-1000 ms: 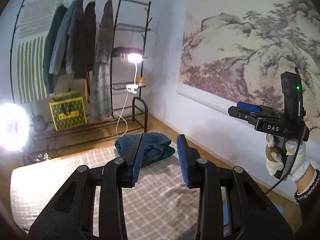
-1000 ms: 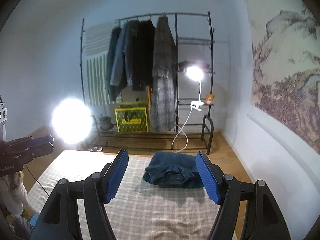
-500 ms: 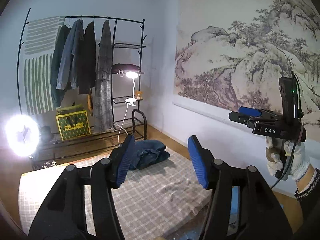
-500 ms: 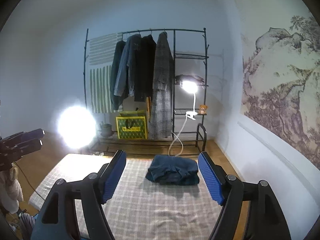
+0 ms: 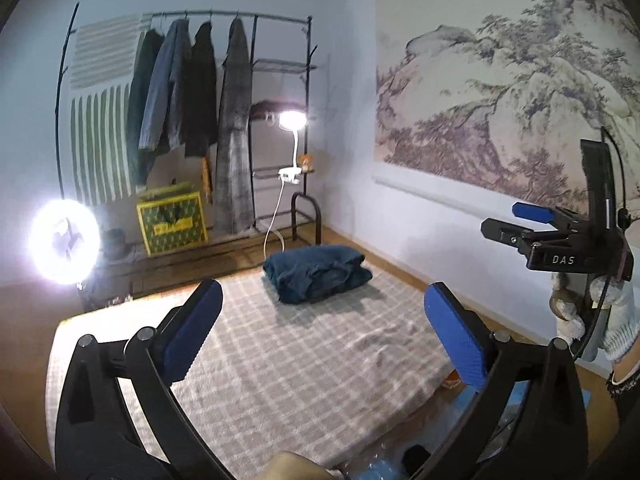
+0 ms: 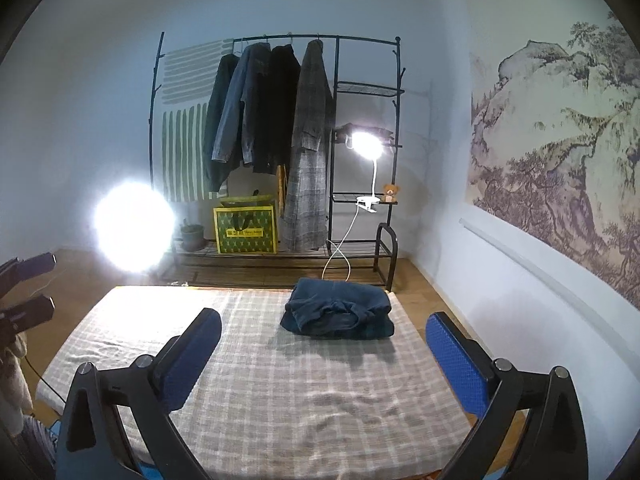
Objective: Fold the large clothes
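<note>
Garment: the dark blue folded garment point(image 6: 338, 308) lies on the checked cloth point(image 6: 260, 380) that covers the low surface, a little right of centre in the right wrist frame; in the left wrist frame it point(image 5: 316, 272) is just above the centre.

How it will handle: I judge it soft and thick, perhaps a sweater or heavy trousers, fairly heavy for cloth. It will sag and slide open if I lift it by one layer only. It is not fragile and not slippery.

Where I would take hold: at the two near corners of the bundle, with both pads pinching through all layers at the folded edge, not on the loose wrinkled flap on top.

Left gripper point(image 5: 320, 332): the blue pads stand wide apart with nothing between them; the jaws have just been opening.

Right gripper point(image 6: 324, 356): also wide and empty; these jaws too have just been opening. In the left wrist frame I see it point(image 5: 520, 220) at the right edge, held by a gloved hand point(image 5: 600, 312), well apart from the garment.

Change from the earlier frame: both pairs of pads were narrower, the left one much narrower. The garment appears smaller and further up the frame, and more of the checked cloth shows in front of it, so I read both hands as drawn back from it.

Background: the clothes rack point(image 6: 280, 140) with hanging coats behind the cloth looks unchanged.
</note>
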The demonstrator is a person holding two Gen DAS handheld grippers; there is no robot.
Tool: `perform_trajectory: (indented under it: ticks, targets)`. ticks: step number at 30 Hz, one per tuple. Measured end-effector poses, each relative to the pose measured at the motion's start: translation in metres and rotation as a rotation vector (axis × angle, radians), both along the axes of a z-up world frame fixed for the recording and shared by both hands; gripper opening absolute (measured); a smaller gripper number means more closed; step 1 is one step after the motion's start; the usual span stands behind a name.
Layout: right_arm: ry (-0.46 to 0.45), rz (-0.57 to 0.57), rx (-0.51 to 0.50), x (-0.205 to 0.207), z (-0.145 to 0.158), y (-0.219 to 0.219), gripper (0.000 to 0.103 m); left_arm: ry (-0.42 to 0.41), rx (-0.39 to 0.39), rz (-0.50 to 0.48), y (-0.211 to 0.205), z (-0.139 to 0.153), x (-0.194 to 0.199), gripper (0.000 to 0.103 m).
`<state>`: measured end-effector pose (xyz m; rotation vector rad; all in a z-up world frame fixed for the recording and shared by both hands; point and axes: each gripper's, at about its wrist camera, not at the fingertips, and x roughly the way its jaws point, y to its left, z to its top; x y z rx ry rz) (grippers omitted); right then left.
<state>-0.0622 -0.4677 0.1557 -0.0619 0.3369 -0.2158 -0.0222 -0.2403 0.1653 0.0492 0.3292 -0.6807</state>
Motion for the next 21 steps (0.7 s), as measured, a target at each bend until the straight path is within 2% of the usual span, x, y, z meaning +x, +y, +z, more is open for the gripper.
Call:
perform_trajectory:
  ticks: [7,11,16,21]
  targets:
    - [0.038,-0.024,-0.002,0.037,-0.050,0.015,0.103,0.057,0.045,0.089,0.003,-0.049,0.033,0.103]
    - [0.060,-0.031,-0.015,0.056,-0.083,0.026,0.103,0.092,0.040,0.102,0.008,-0.075,0.050,0.103]
    - [0.066,-0.032,0.051,0.072,-0.112,0.026,0.103,0.118,0.041,0.114,0.009,-0.098,0.066,0.103]
    - [0.079,-0.048,0.049,0.087,-0.137,0.025,0.103,0.147,0.075,0.123,0.008,-0.117,0.077,0.103]
